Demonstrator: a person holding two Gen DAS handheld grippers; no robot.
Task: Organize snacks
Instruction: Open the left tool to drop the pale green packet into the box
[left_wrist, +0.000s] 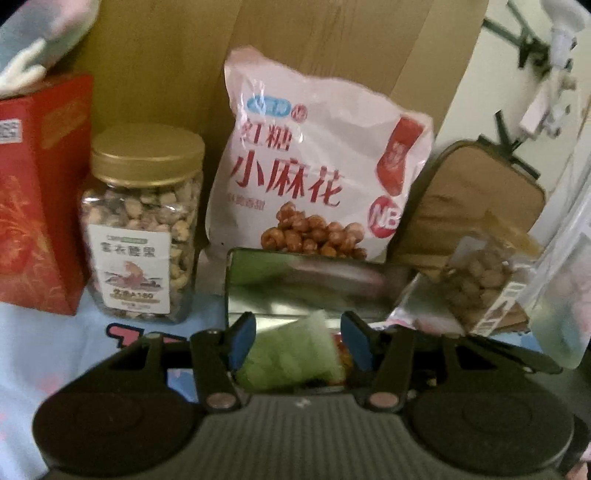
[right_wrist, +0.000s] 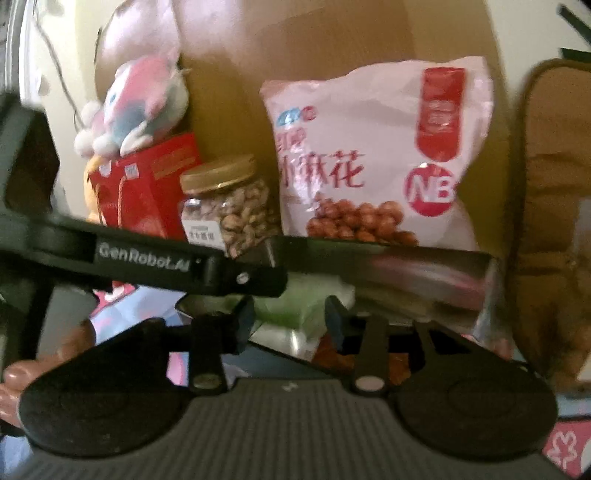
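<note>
A shiny metal tin (left_wrist: 317, 280) stands open in front of me, holding a green snack packet (left_wrist: 291, 354) and an orange one (left_wrist: 341, 358). My left gripper (left_wrist: 299, 341) is open, its blue pads on either side of the green packet, just above the tin's near edge. My right gripper (right_wrist: 290, 321) is open over the same tin (right_wrist: 424, 273), with the green packet (right_wrist: 299, 306) between its fingers. The left gripper's arm (right_wrist: 147, 254) crosses the right wrist view. A pink bag of fried dough twists (left_wrist: 317, 166) leans behind the tin.
A gold-lidded nut jar (left_wrist: 144, 225) and a red box (left_wrist: 40, 192) stand at left. A small clear bag of nuts (left_wrist: 480, 280) and a tan pouch (left_wrist: 469, 199) lie at right. A plush toy (right_wrist: 140, 103) sits on the red box (right_wrist: 147, 188). Cardboard (left_wrist: 295, 37) backs everything.
</note>
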